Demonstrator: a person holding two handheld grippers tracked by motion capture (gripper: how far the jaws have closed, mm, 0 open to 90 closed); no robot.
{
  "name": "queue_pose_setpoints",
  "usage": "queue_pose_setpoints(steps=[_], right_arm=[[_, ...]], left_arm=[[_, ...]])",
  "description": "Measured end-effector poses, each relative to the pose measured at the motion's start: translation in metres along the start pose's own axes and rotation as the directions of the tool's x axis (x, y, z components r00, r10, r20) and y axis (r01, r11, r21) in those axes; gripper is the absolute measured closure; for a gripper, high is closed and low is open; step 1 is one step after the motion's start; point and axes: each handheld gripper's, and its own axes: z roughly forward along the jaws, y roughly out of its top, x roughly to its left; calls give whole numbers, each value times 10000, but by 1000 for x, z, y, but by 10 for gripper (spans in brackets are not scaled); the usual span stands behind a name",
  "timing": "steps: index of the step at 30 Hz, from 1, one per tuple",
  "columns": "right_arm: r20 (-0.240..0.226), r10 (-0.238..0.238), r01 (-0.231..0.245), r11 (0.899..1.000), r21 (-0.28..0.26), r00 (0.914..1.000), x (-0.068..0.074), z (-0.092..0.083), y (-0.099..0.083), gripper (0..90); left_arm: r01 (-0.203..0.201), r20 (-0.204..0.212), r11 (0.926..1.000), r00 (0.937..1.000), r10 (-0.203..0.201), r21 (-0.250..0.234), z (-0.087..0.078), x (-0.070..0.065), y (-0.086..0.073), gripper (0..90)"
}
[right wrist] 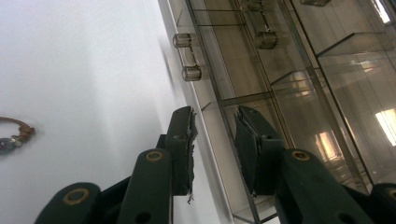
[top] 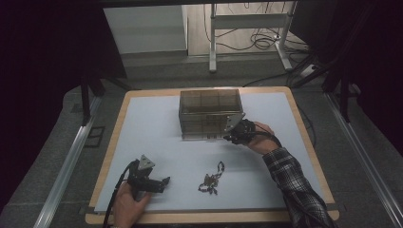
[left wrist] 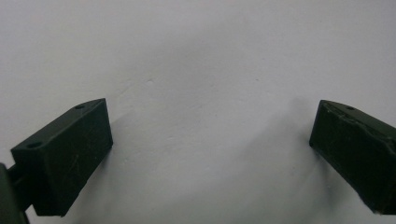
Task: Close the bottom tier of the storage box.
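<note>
A smoked clear drawer box [top: 209, 111] stands at the back middle of the white mat [top: 152, 133]. My right gripper [top: 229, 137] is at the box's lower right front corner. In the right gripper view its jaws [right wrist: 215, 116] stand a little apart, astride the thin front panel of the box [right wrist: 280, 70], and the pads do not visibly press on it. A clear drawer handle [right wrist: 187, 56] sits farther along that front. A small piece of jewellery [top: 211, 182] [right wrist: 11, 135] lies on the mat near the front. My left gripper [top: 165, 182] [left wrist: 210, 112] rests at the front left, open and holding nothing.
The mat lies on a wooden board [top: 109, 156] with dark floor around it. Metal rails [top: 66, 161] run along both sides. A desk frame [top: 212, 42] and cables stand behind the table.
</note>
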Motion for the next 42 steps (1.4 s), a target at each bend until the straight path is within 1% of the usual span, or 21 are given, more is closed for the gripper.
queue_pose_setpoints(steps=[3, 4, 7, 10, 11, 12, 13, 15, 17, 18, 19, 20, 21, 22, 23, 24, 31, 33, 34, 38, 42], right_arm=[[-34, -117, 117, 9999, 99, 9999, -4, 2, 0, 660], [-175, -66, 67, 9999, 75, 9998, -5, 3, 0, 664], [-220, -112, 117, 9997, 204, 9997, -8, 5, 1, 670], [-393, -159, 170, 9995, 276, 9991, -12, 7, 1, 691], [-542, -146, 159, 9996, 230, 9984, -12, 9, 1, 696], [-584, -164, 180, 9995, 270, 9982, -13, 10, 1, 701], [-533, -227, 247, 9990, 381, 9983, -14, 10, 2, 702], [-746, -219, 245, 9991, 345, 9970, -15, 13, 1, 703], [-688, -304, 338, 9982, 486, 9972, -15, 14, 2, 704], [-829, -283, 317, 9987, 408, 9962, -16, 17, 2, 706], [-778, -298, 337, 9982, 496, 9965, -16, 17, 2, 709], [-903, -274, 319, 9983, 483, 9955, -16, 19, 2, 711], [-860, -336, 386, 9976, 572, 9957, -17, 20, 2, 713], [-969, -337, 392, 9977, 556, 9947, -17, 22, 2, 714], [-927, -373, 434, 9970, 645, 9950, -18, 22, 2, 714], [-1042, -368, 432, 9973, 597, 9939, -18, 24, 2, 715], [-1155, -450, 532, 9962, 688, 9923, -20, 26, 2, 783], [-1179, -504, 588, 9959, 692, 9917, -20, 26, 2, 790], [-1304, -526, 620, 9957, 692, 9901, -21, 26, 2, 794], [-1335, -700, 796, 9945, 683, 9886, -21, 26, 3, 813], [-1511, -807, 918, 9935, 678, 9852, -21, 24, 3, 825]], left_arm=[[-1, 0, 10000, 10000, 1, 1, 0, 0, 0, 0], [0, 0, 10000, 10000, 0, 0, 0, 0, 0, 0], [0, 1, 10000, 10000, 0, 1, 0, 0, 0, 0], [-2, 0, 10000, 10000, 2, 1, 0, 0, 0, 0], [-3, 0, 10000, 10000, 3, 1, 0, 0, 0, 0], [-1, 0, 10000, 10000, 1, 1, 0, 0, 0, 0], [-2, -1, 10000, 10000, 2, 1, 0, 0, 0, 0], [-3, -1, 10000, 10000, 3, 1, 0, 0, 0, 0], [-2, 0, 10000, 10000, 2, 1, 0, 0, 0, 0], [-2, 0, 10000, 10000, 2, 1, 0, 0, 0, 0], [-3, 0, 10000, 10000, 3, 1, 0, 0, 0, 0], [-3, -1, 10000, 10000, 3, 0, 0, 0, 0, 0], [-1, 1, 10000, 10000, 1, 0, 0, 0, 0, 0], [-2, -1, 10000, 10000, 2, 0, 0, 0, 0, 0], [-1, 0, 10000, 10000, 1, 1, 0, 0, 0, 0], [-1, -1, 10000, 10000, 1, 1, 0, 0, 0, 0], [-4, -1, 10000, 10000, 4, 1, 0, 0, 0, 0], [-1, -1, 10000, 10000, 1, -1, 0, 0, 0, 0], [-2, 0, 10000, 10000, 2, 1, 0, 0, 0, 0], [-1, 0, 10000, 10000, 1, 0, 0, 0, 0, 0], [-2, -1, 10000, 10000, 2, -1, 0, 0, 0, 0]])
